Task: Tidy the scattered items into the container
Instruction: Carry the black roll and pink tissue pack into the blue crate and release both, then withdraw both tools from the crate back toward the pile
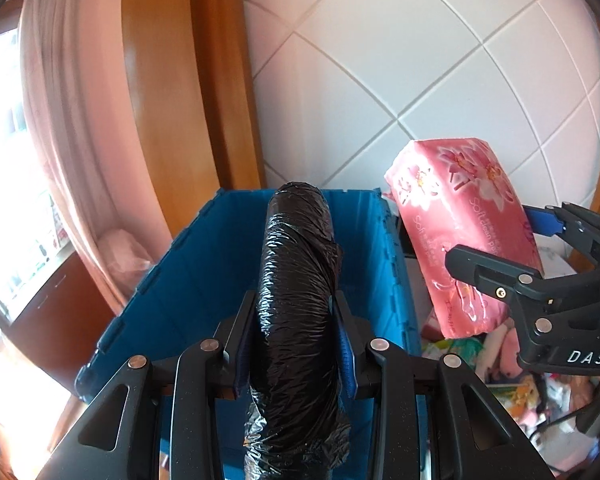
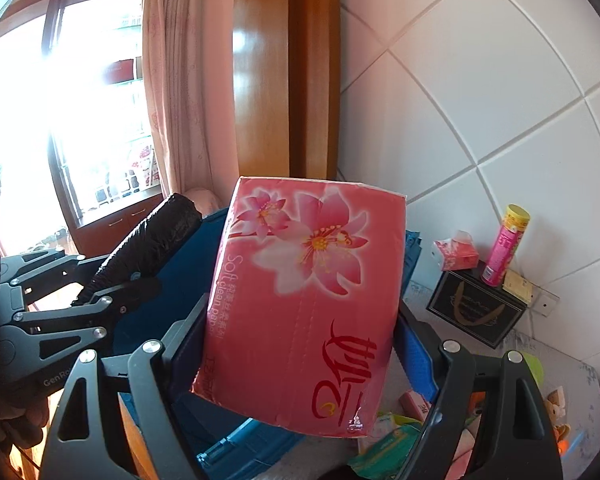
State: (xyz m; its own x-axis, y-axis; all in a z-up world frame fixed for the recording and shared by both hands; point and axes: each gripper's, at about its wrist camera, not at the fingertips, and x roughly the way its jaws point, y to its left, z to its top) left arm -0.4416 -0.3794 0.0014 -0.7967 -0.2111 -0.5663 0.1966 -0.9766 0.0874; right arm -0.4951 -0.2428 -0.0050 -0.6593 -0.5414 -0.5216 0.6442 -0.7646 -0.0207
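Gripping black roll (image 1: 296, 288), pink tissue pack (image 2: 304, 300) over blue crate (image 1: 204, 264).

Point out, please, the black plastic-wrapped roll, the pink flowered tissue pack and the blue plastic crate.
Black plastic-wrapped roll (image 1: 296, 264), left wrist view, mid-length.
Pink flowered tissue pack (image 2: 300, 300), right wrist view, front face.
Blue plastic crate (image 1: 204, 264), left wrist view, inner left wall.

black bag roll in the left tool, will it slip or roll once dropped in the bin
The black bag roll looks glossy and crinkled, so probably slippery. Its film dents at the pads, so likely soft and light. Being cylindrical, it may roll in the blue bin.
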